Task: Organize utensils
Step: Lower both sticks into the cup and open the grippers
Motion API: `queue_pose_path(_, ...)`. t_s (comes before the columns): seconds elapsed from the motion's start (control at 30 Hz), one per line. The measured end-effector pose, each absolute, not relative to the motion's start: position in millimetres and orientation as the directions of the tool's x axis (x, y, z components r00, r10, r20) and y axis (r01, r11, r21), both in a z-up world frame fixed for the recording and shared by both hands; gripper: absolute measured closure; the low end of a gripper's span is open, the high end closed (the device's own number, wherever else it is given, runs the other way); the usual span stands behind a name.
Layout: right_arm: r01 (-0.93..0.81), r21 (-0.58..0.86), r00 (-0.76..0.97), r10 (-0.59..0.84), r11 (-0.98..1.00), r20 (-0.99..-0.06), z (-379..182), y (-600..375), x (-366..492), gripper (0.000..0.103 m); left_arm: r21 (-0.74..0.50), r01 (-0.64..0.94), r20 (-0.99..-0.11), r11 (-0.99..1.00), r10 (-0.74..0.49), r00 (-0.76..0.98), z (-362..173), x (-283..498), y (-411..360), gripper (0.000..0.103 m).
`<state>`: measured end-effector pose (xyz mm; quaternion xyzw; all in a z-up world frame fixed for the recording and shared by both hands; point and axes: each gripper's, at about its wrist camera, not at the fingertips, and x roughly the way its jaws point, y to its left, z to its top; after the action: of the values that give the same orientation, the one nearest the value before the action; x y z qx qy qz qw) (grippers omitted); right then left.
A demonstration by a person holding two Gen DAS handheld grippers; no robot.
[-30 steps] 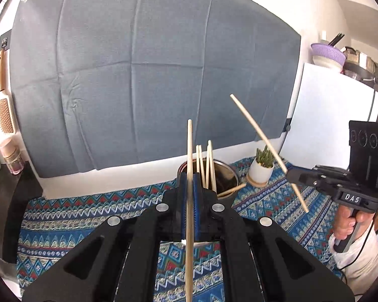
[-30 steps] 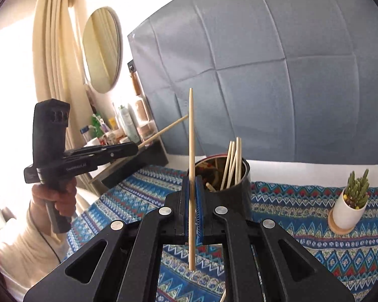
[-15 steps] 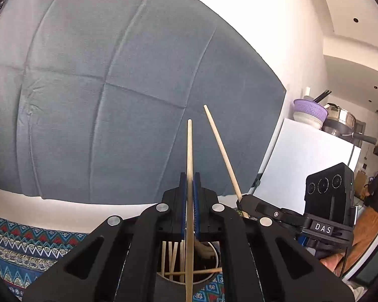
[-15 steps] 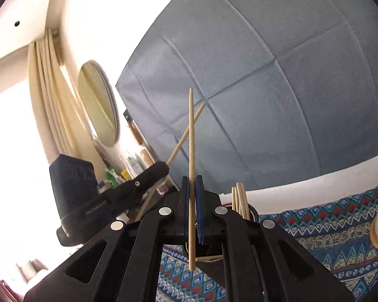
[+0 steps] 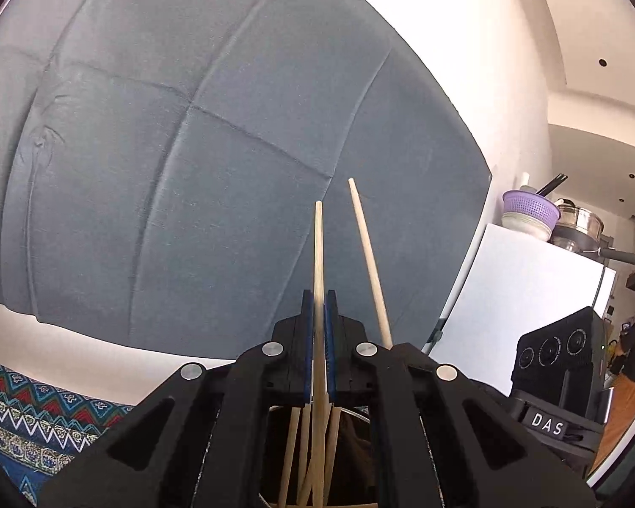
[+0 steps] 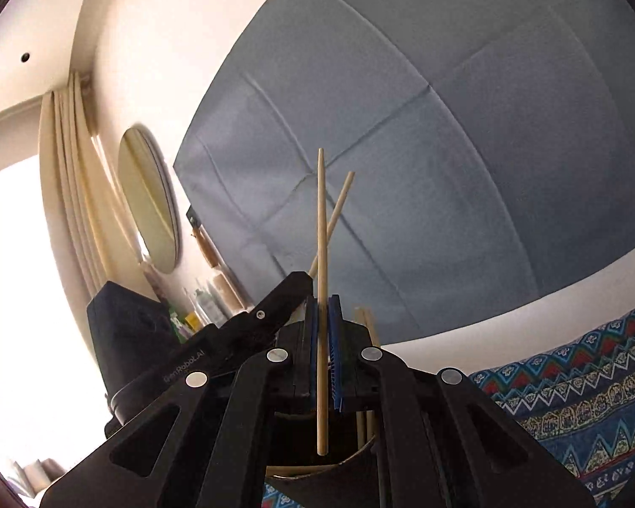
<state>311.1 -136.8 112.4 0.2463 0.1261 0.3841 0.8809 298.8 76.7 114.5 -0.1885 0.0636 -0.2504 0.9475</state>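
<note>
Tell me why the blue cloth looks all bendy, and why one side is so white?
Both wrist views use fisheye lenses, so the blue cloth bulges and curves. In the right wrist view the window is blown out by daylight. In the left wrist view the held chopstick blurs near the claw.

Tight over the cup (image 6: 317, 472): standing chopsticks (image 5: 294, 453) crowd its mouth, the two hand-held grippers side by side; patterned cloth (image 6: 580, 393) rightward lies open.

Dark cylindrical metal utensil holder (image 6: 317, 472) as landmark: loose pale wooden chopsticks (image 5: 294, 448) stand inside it; two gripper-held chopsticks rise above its mouth; patterned woven tablecloth (image 6: 571, 398) lies beneath; grey fabric backdrop (image 5: 190, 148) hangs behind.
</note>
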Motion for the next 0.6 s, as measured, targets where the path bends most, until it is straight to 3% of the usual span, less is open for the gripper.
queue_pose_path(0.2, -0.602, 0.507, 0.679, 0.73, 0.617, -0.083, 101, -131, 314, 0.098, -0.341, 0.47, -0.008, 0.814, -0.502, 0.865, 98, 289, 70, 0.098)
queue_pose_path(0.6, -0.617, 0.373, 0.679, 0.708, 0.693, -0.193, 104, -129, 289, 0.098, -0.19, 0.469, -0.095, 0.862, -0.492, 0.865, 89, 256, 70, 0.098)
